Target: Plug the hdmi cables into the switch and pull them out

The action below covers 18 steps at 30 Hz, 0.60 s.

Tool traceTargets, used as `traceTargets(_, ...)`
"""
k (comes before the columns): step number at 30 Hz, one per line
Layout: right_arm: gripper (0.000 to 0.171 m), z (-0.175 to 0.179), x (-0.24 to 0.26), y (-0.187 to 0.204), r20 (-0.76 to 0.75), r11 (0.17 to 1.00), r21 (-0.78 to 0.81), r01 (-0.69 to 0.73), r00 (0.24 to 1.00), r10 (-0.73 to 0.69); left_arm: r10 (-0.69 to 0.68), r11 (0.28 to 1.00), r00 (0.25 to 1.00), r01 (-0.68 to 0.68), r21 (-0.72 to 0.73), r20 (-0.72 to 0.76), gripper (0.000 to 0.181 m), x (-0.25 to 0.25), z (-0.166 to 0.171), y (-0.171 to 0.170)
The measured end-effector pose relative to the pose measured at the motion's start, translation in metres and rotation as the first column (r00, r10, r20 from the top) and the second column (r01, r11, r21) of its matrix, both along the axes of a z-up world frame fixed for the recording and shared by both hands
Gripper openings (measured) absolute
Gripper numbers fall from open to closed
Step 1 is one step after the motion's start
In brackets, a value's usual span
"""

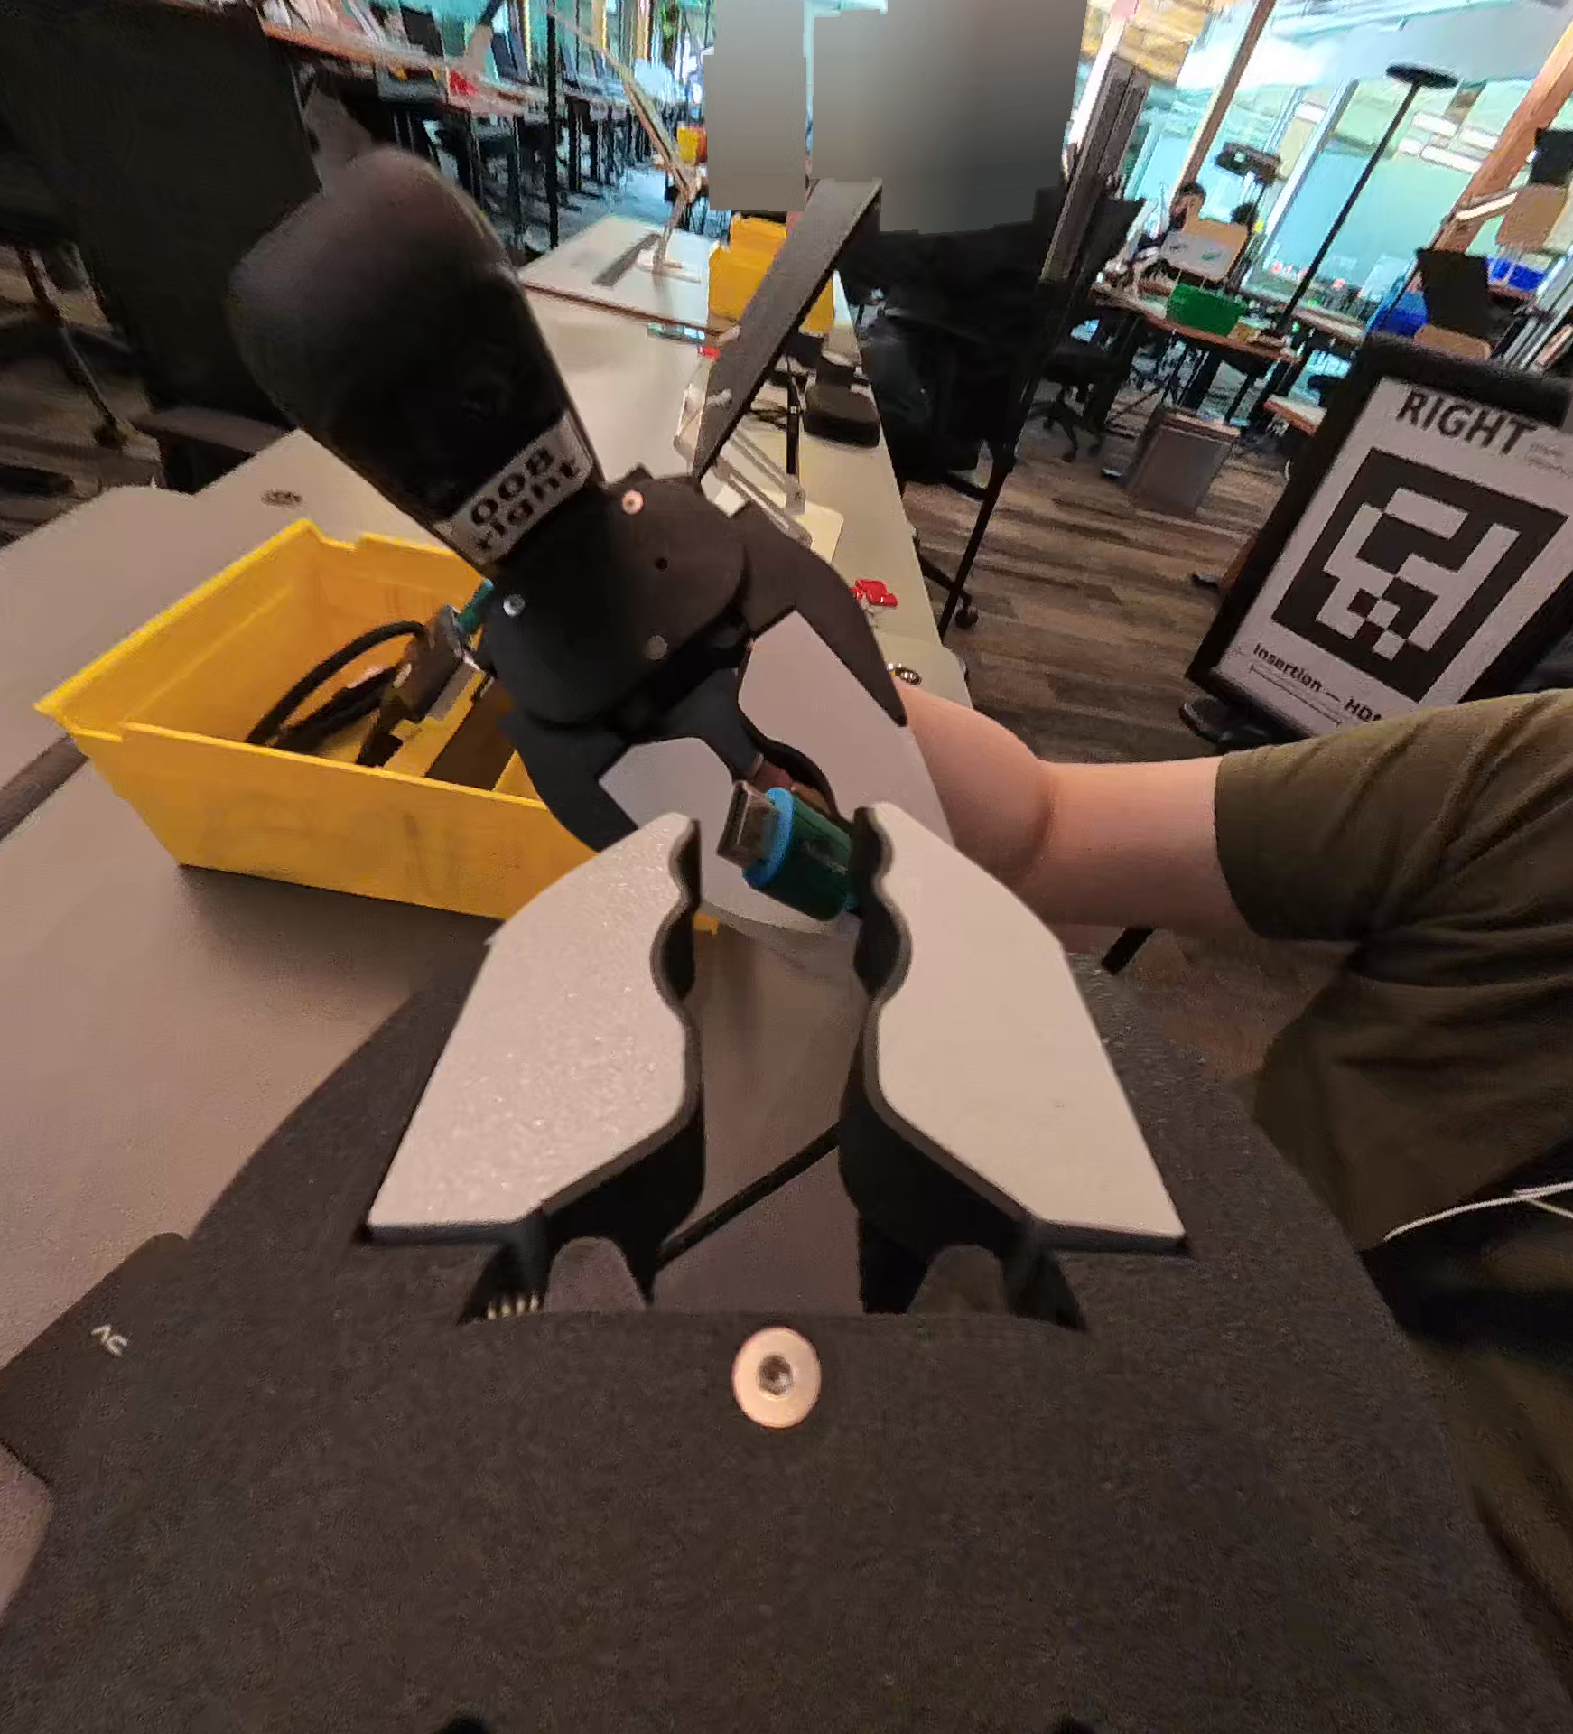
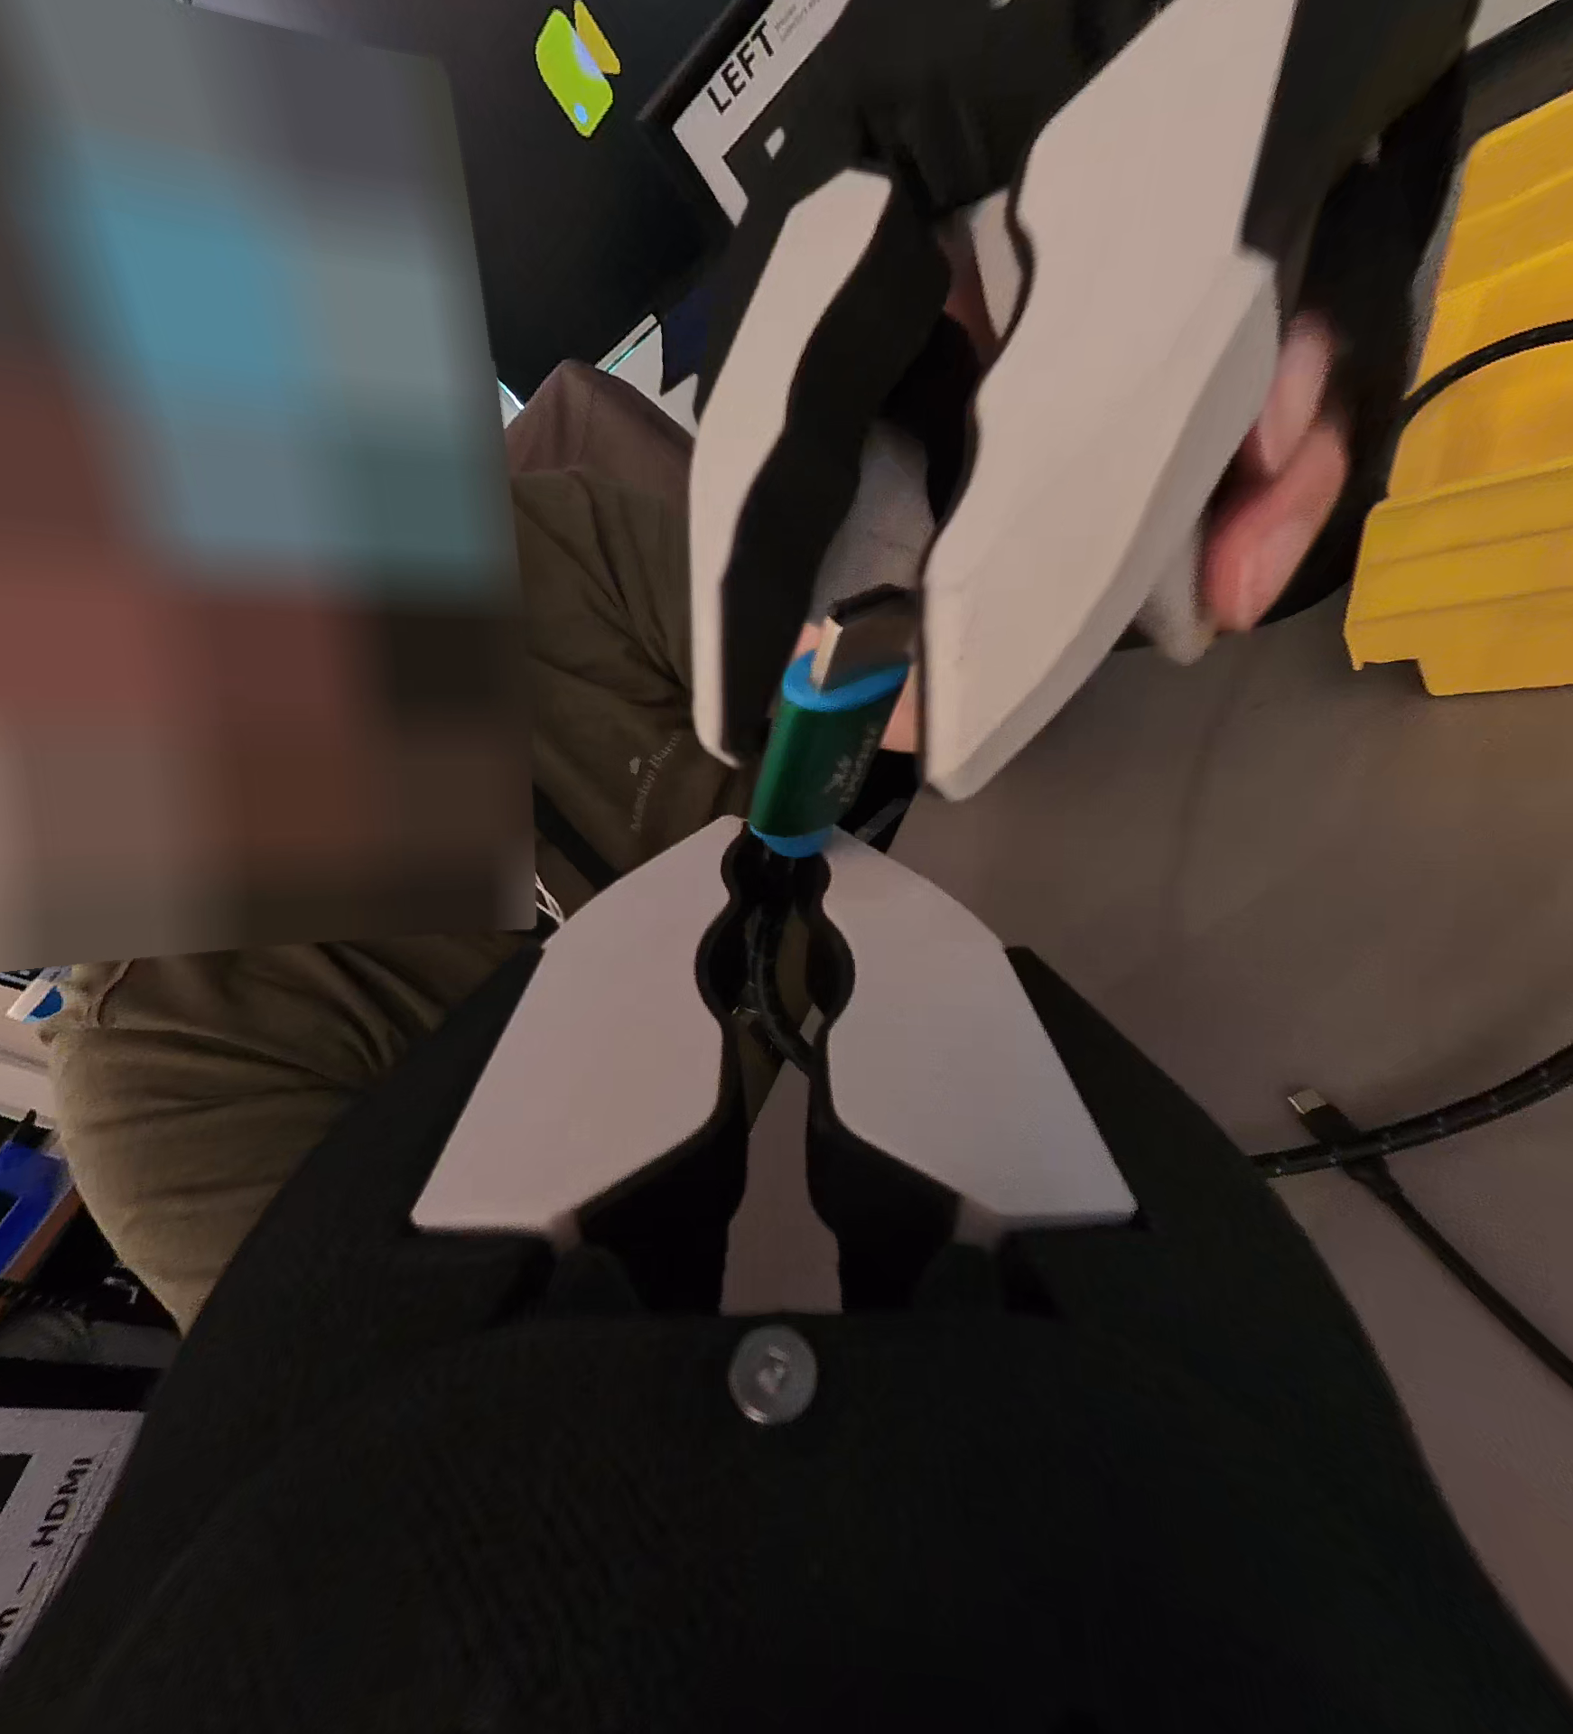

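While your right gripper (image 2: 775,849) is clamped on the black cable just behind the plug, the HDMI connector (image 2: 825,741) stands out past its fingertips: green barrel, blue collars at both ends, bare metal tip pointing away and upward. Your left gripper (image 2: 825,751) faces it with jaws apart, and the connector's tip sits in the gap between those pale fingers (image 2: 1074,488); no contact with either can be confirmed.

From the left wrist view, the connector (image 1: 792,849) lies just beyond the left gripper's (image 1: 778,849) fingertips, close to the right-hand one, above the grey table (image 1: 107,1032).

Beyond, to the left, a yellow bin (image 1: 229,751) rests on the table and holds more black cables (image 1: 332,685). A second dark cable with a small plug (image 2: 1346,1140) trails across the table at the right of the right wrist view.

Farther right stands a marker board (image 1: 1421,554), partly cut off. No switch can be made out in either view.
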State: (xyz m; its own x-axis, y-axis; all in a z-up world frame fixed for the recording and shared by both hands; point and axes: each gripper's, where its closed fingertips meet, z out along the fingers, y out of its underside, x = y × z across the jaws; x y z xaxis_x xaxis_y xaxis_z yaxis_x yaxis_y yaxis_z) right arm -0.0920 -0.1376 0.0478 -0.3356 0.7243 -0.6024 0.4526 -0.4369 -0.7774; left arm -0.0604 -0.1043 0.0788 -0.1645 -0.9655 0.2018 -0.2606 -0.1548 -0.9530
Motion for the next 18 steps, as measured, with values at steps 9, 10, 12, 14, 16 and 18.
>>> traceTargets(9, 0.007, 0.008, -0.004, 0.035, -0.055, 0.965, 0.126, 0.231, 0.973, -0.225, 0.064, 0.992, 0.998, -0.061, -0.114, 0.025, 0.012, -0.006, 0.013, 0.022)
traceTargets(10, 0.009, 0.009, -0.005, 0.043, -0.056, 0.949, 0.144, 0.281, 0.96, -0.275, 0.11, 0.991, 0.994, -0.108, -0.083, 0.019, 0.012, -0.008, 0.013, 0.028)
traceTargets(12, 0.013, 0.011, -0.007, 0.056, -0.062, 0.912, 0.18, 0.368, 0.93, -0.363, 0.184, 0.982, 0.983, -0.183, -0.048, 0.014, 0.012, -0.013, 0.015, 0.038)
traceTargets(14, 0.016, 0.015, -0.01, 0.067, -0.087, 0.864, 0.231, 0.447, 0.894, -0.439, 0.238, 0.971, 0.971, -0.236, -0.041, 0.029, 0.012, -0.016, 0.019, 0.045)
traceTargets(16, 0.015, 0.017, -0.012, 0.075, -0.106, 0.807, 0.303, 0.508, 0.859, -0.501, 0.262, 0.965, 0.964, -0.261, -0.027, 0.043, 0.012, -0.017, 0.021, 0.049)
traceTargets(18, 0.001, 0.015, -0.012, 0.08, -0.113, 0.748, 0.411, 0.521, 0.843, -0.526, 0.244, 0.97, 0.969, -0.244, -0.006, 0.049, 0.012, -0.017, 0.022, 0.045)
